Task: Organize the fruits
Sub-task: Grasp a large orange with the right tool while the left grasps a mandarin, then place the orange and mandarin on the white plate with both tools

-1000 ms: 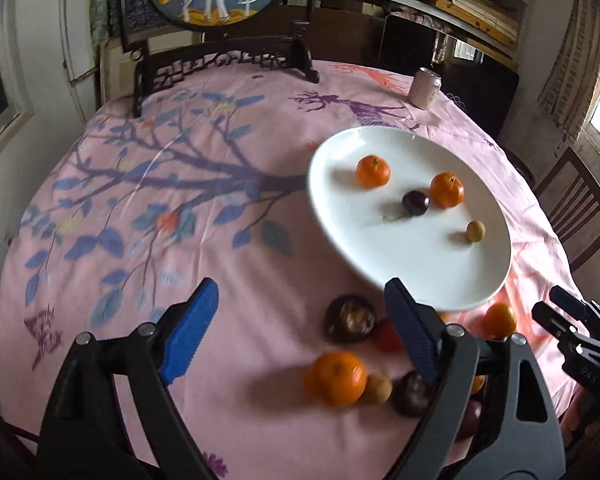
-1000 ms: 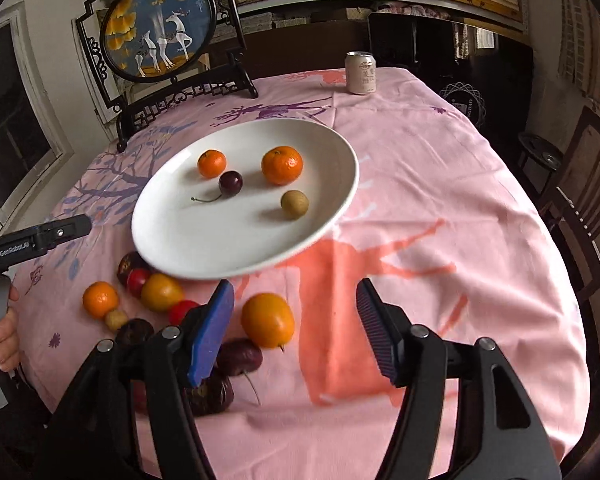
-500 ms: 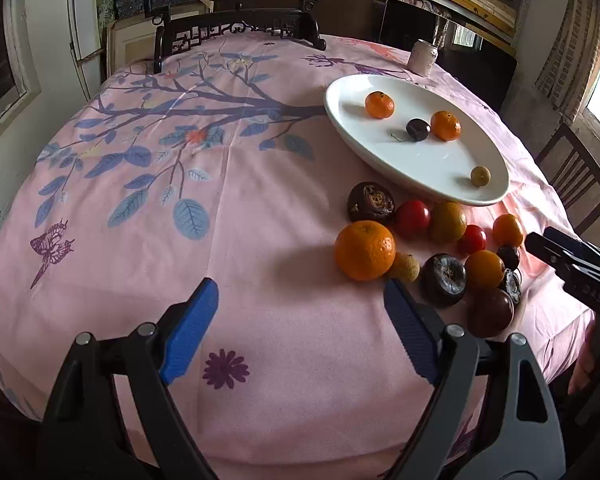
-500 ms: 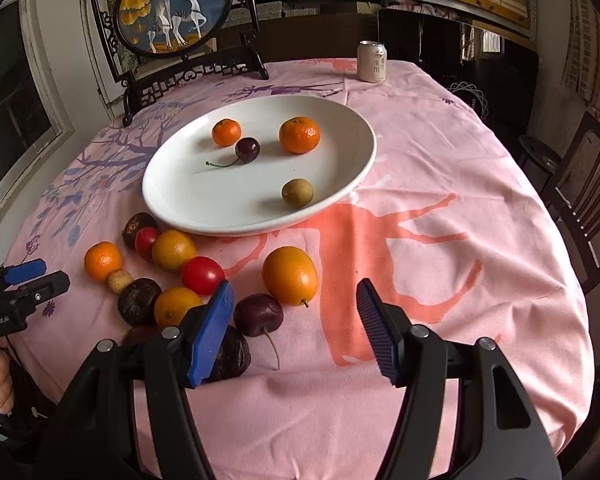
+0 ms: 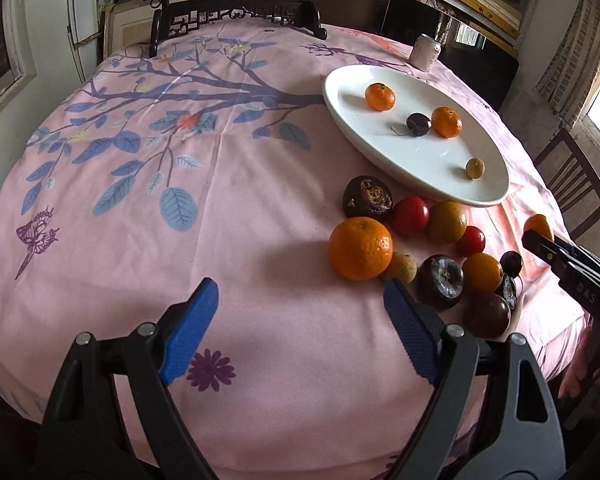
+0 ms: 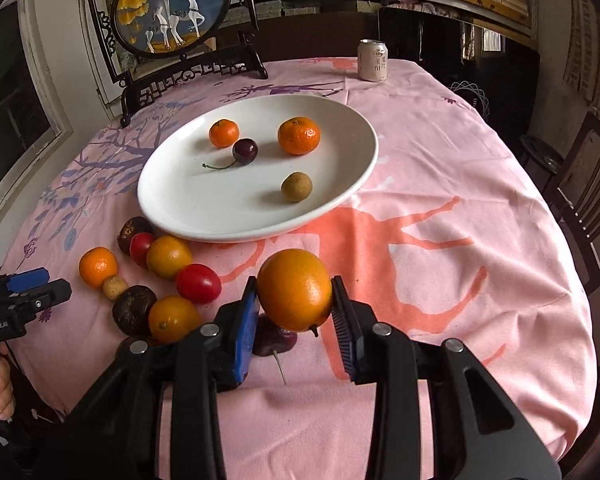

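With its pads clamped on the yellow-orange fruit (image 6: 294,290) just above the worktop (image 6: 440,184), the right hand-held gripper (image 6: 294,312) should lift gently, clear the white plate (image 6: 352,188) rim; the left hand-held gripper (image 5: 300,320) gapes empty.

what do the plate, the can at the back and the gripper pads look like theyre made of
White plate: likely glazed ceramic, smooth and glossy with soft highlights. Can: probably aluminium, with a metallic rim and a printed pale body. Pads of the right gripper, shut on the orange fruit: the blue pad looks like ribbed matte plastic or rubber; which one is unclear.
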Available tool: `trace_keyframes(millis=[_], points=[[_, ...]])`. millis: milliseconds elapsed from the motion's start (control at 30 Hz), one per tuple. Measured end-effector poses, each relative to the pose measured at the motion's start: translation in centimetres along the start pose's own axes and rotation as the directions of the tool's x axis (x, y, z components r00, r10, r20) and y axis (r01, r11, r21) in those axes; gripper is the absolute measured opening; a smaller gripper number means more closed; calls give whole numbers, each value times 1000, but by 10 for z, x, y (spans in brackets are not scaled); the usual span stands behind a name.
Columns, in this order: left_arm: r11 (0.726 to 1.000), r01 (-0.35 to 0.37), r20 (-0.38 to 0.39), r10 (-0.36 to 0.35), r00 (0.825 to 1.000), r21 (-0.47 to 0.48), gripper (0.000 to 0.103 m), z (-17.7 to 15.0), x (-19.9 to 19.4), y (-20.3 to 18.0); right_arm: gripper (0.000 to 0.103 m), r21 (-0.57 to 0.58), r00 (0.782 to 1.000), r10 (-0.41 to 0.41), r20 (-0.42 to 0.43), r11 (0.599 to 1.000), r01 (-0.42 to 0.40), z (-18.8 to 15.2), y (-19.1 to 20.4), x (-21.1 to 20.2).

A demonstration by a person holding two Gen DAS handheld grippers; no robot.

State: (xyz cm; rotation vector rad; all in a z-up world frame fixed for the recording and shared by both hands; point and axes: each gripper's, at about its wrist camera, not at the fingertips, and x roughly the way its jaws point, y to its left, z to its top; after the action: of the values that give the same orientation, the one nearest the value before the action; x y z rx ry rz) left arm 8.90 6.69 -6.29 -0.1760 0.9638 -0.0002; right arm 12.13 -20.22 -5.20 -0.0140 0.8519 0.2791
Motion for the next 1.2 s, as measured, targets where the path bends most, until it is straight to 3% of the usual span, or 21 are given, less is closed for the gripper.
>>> trace_keyframes(millis=[200,233,300,400,567,700,800,867,1200], points=[[1000,1,-20,-1,1000,-10,82,12,18,-19,36,14,1000,22,-5,1000,-22,-15,-8,-10],[1000,-5,-25,5,1000,-9,74,14,22,-22,36,15,1000,27,-5,1000,-27,-16,-8,-11],[999,20,-22,-21,1000,-30,68,18,27,-23,36,17,999,35,-1,999,-35,-17,-8,-13],[999,25,2,-25,1000,-24,41,21,26,-27,36,14,999,42,5,999,-42,-18,-8,-15],[999,31,5,-31,1000,-13,42,18,23,-28,36,6,998,54,9,998,-54,-20,-4,-18],[999,30,24,-29,999,-29,52,19,29,-22,36,-1,998,63,6,998,-63,-20,1,-17],[997,63,28,-62,998,-38,41,19,29,-22,36,-2,998,61,9,998,-61,-21,2,-19],[999,42,30,-41,999,-31,40,17,25,-24,36,0,998,56,15,998,-56,-20,2,-21],[997,78,102,-77,992,-8,40,15,-21,-28,36,-6,998,59,27,998,-58,-16,7,-22]])
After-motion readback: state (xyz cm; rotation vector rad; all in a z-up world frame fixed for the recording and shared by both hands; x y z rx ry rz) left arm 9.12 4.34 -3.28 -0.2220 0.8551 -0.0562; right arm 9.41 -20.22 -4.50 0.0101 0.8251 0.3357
